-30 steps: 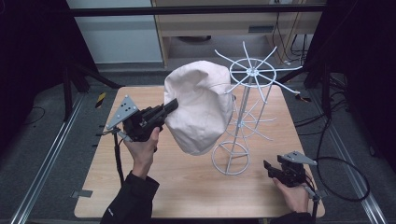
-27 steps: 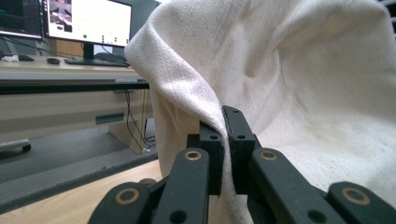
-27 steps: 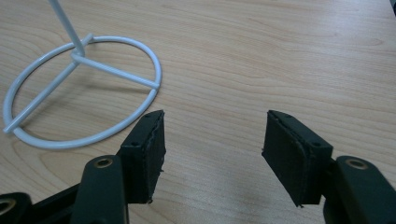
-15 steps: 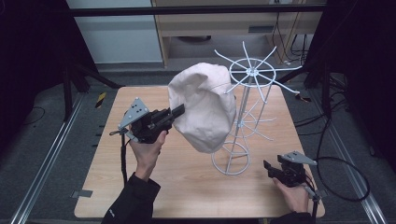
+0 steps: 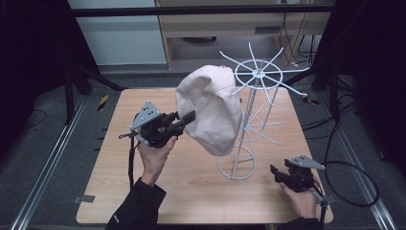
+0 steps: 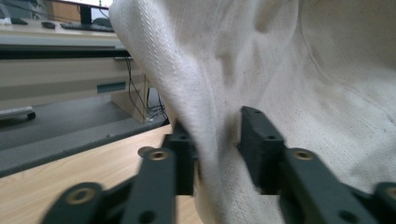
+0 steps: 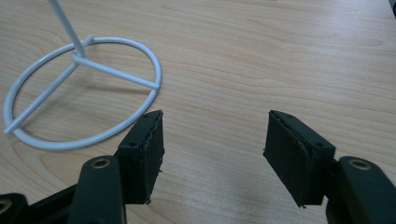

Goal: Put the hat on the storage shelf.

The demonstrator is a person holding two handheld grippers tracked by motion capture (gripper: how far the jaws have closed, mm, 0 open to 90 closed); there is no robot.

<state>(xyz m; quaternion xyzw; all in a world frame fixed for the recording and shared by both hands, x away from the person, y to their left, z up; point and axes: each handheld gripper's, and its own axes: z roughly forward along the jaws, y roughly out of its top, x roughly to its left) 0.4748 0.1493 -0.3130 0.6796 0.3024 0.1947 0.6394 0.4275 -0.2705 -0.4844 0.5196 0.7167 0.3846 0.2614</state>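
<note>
- The room is dark, with a pale cabinet and trailing cables behind.
- The wooden table bears a white wire rack.
- A cream hat hangs from a rack arm, apparently just hung there.
- The left gripper has just been opening; the hat's edge lies between loosened jaws, seemingly to leave it hanging.
- The right gripper rests on the table, parted and empty, probably waiting aside.

cap | cream cloth, hanging crumpled | on white wire rack | above table's middle
</note>
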